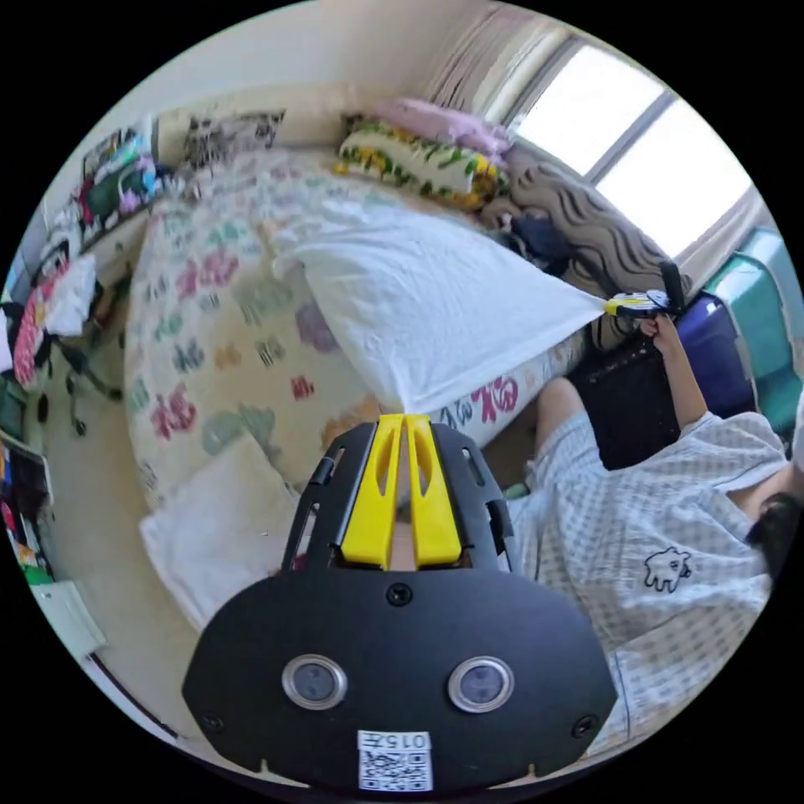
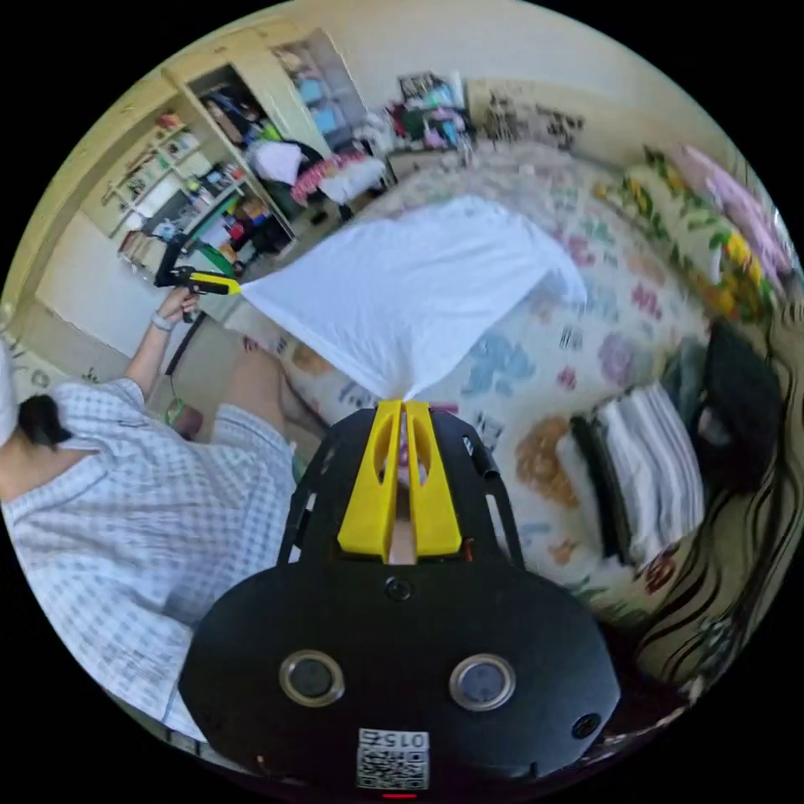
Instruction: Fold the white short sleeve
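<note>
White shirt (image 1: 435, 301), yellow claws (image 1: 404, 419), floral-print bedspread (image 1: 218, 335).

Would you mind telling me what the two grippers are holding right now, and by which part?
Both hold the white short-sleeve shirt, stretched taut above the bed. The left gripper and the right gripper each pinch one corner of its near edge.

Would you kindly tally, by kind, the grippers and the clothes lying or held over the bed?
Grippers: 2, left gripper and right gripper, both pinching the shirt.
White short sleeve shirt: 1, stretched over the bed.
Folded white garment: 1.
Folded striped pile: 1.
Total: 5
</note>
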A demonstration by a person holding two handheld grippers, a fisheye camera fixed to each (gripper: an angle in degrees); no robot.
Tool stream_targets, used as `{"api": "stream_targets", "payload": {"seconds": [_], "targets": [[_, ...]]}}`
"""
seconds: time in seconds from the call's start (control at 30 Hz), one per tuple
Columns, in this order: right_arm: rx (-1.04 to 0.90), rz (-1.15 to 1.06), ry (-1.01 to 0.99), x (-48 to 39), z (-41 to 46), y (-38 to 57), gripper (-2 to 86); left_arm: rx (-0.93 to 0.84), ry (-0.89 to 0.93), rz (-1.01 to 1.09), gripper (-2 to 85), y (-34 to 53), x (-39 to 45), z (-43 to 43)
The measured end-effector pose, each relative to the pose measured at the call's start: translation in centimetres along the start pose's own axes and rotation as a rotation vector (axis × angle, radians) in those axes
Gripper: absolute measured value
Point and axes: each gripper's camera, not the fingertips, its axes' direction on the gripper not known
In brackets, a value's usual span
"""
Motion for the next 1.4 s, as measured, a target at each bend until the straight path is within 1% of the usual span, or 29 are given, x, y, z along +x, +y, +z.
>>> {"api": "stream_targets", "payload": {"seconds": [0.07, 0.1, 0.17, 0.27, 0.4, 0.43, 0.5, 0.6, 0.67, 0.73, 0.77, 0.83, 0.9, 0.97, 1.03, 1.1, 1.13, 1.17, 1.2, 1.27, 1.3, 1.4], "targets": [[-0.174, 0.104, -0.033, 2.0, 9.1, 3.4, -0.2, -0.145, 0.050, -0.094, -0.7, 4.2, -2.1, 9.7], [-0.206, 0.130, -0.040, 2.6, 11.2, 4.3, -0.2, -0.171, 0.055, -0.116, -0.7, 5.2, -2.7, 11.8], [-0.318, 0.239, -0.117, 4.6, 18.0, 7.2, -0.2, -0.311, 0.050, -0.193, -0.7, 8.8, -4.7, 19.2], [-0.382, 0.300, -0.140, 5.6, 22.5, 9.8, -0.2, -0.432, 0.037, -0.211, -0.7, 12.1, -5.5, 24.4], [-0.406, 0.280, -0.092, 5.5, 24.4, 11.1, -0.1, -0.487, 0.004, -0.199, -0.4, 14.5, -5.9, 26.9], [-0.412, 0.277, -0.070, 5.6, 24.8, 11.4, 0.0, -0.513, -0.030, -0.193, -0.2, 15.1, -6.2, 27.5], [-0.436, 0.256, -0.030, 5.8, 25.5, 11.8, 0.0, -0.515, -0.050, -0.178, 0.5, 15.6, -6.8, 27.9], [-0.500, 0.240, 0.027, 6.6, 26.3, 12.7, 0.4, -0.508, -0.021, -0.211, 1.8, 16.3, -9.0, 28.0], [-0.476, 0.268, 0.093, 7.7, 25.6, 13.5, 1.2, -0.462, -0.009, -0.250, 3.6, 16.8, -11.1, 27.3], [-0.412, 0.308, 0.083, 9.0, 24.9, 13.8, 2.5, -0.404, 0.003, -0.289, 5.5, 16.9, -12.8, 26.9], [-0.370, 0.345, 0.057, 10.2, 24.6, 13.9, 4.6, -0.369, 0.020, -0.318, 6.7, 16.9, -14.1, 27.1], [-0.336, 0.386, 0.001, 12.0, 24.8, 13.8, 6.9, -0.355, 0.046, -0.349, 7.9, 16.6, -16.0, 28.3], [-0.345, 0.435, -0.028, 13.8, 25.9, 13.5, 8.1, -0.387, 0.047, -0.385, 8.5, 16.4, -18.2, 30.5], [-0.370, 0.462, -0.114, 15.9, 27.6, 12.6, 8.5, -0.432, 0.117, -0.430, 8.4, 16.3, -21.2, 33.7], [-0.394, 0.486, -0.162, 17.1, 29.0, 11.9, 8.2, -0.448, 0.152, -0.448, 7.8, 16.2, -22.7, 35.7], [-0.425, 0.506, -0.223, 18.1, 30.4, 11.5, 6.1, -0.493, 0.151, -0.453, 5.8, 16.3, -23.9, 37.8], [-0.443, 0.513, -0.246, 18.6, 31.1, 11.5, 3.6, -0.531, 0.134, -0.447, 3.7, 16.4, -24.6, 39.0], [-0.456, 0.509, -0.247, 19.0, 31.2, 11.5, 2.0, -0.554, 0.080, -0.434, 1.2, 16.5, -25.3, 39.2], [-0.455, 0.500, -0.250, 19.2, 31.0, 11.6, 1.6, -0.560, 0.088, -0.417, 0.9, 16.5, -25.6, 39.2], [-0.430, 0.469, -0.306, 19.9, 28.9, 12.2, 0.4, -0.551, 0.187, -0.379, -0.1, 17.3, -26.9, 38.1], [-0.416, 0.466, -0.324, 20.2, 28.0, 12.5, 0.3, -0.538, 0.198, -0.370, -0.2, 17.6, -27.3, 37.3], [-0.251, 0.468, -0.474, 21.9, 21.5, 14.4, -0.3, -0.411, 0.309, -0.341, -0.5, 19.4, -29.1, 31.7]]}}
